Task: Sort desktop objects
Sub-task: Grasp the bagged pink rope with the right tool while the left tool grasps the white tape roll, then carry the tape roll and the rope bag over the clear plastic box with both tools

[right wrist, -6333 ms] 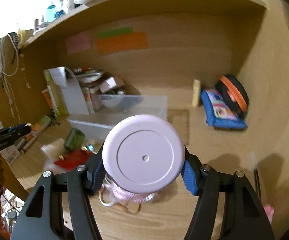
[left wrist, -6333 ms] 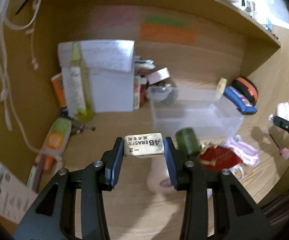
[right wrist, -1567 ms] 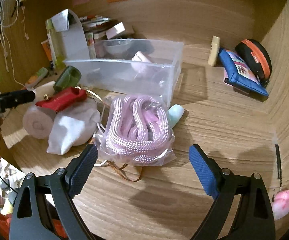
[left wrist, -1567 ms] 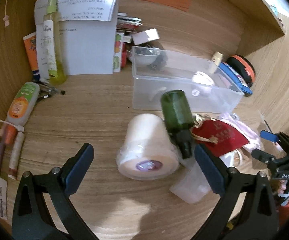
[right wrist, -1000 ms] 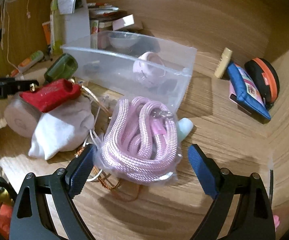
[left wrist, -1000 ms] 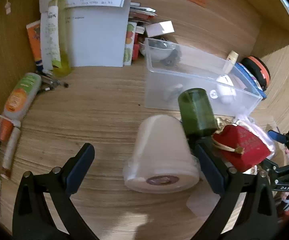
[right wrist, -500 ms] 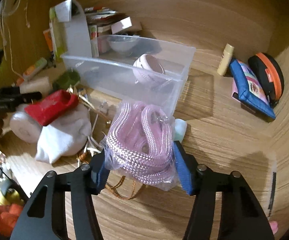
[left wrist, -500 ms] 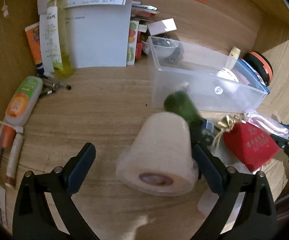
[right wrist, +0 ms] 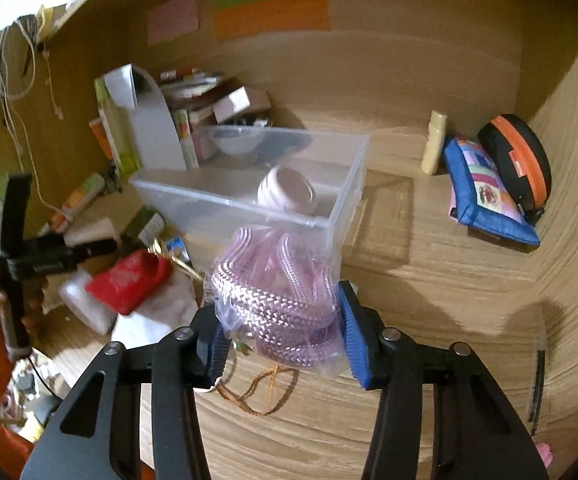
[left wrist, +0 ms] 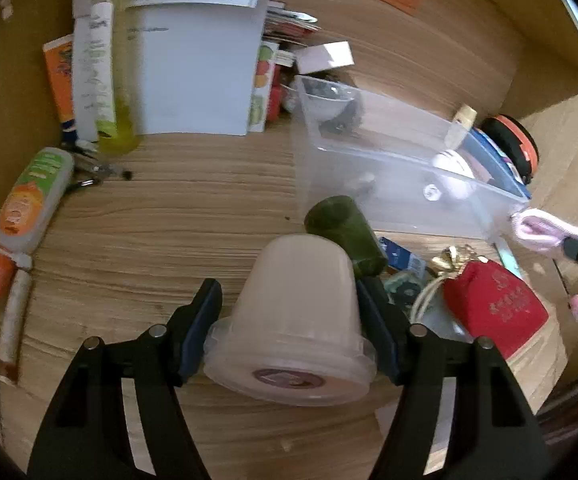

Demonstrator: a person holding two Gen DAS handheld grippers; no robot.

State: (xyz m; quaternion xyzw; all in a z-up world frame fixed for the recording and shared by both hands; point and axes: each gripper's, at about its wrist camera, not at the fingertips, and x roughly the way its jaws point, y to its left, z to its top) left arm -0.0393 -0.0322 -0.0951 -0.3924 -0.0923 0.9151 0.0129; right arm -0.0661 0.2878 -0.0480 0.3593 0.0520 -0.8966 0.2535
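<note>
Two tools each hold something. Low in the left wrist view, the left tool point(left wrist: 291, 312) is closed on a pale plastic cup point(left wrist: 295, 322), with a pad pressed to each side of it. Just behind the cup lies a dark green bottle point(left wrist: 345, 236), and at the lower right sits a red pouch point(left wrist: 493, 306). Farther back, toward the upper right, stands the clear bin point(left wrist: 389, 184) on the wooden worktop point(left wrist: 161, 216).

Low in the middle of the right wrist view, the right tool point(right wrist: 281, 330) squeezes a clear bag of pink rope point(right wrist: 277, 294). Past it the bin has a round pink jar point(right wrist: 287, 192) inside. At the far right lie a blue pouch point(right wrist: 485, 194) and a black and orange case point(right wrist: 519, 160).
</note>
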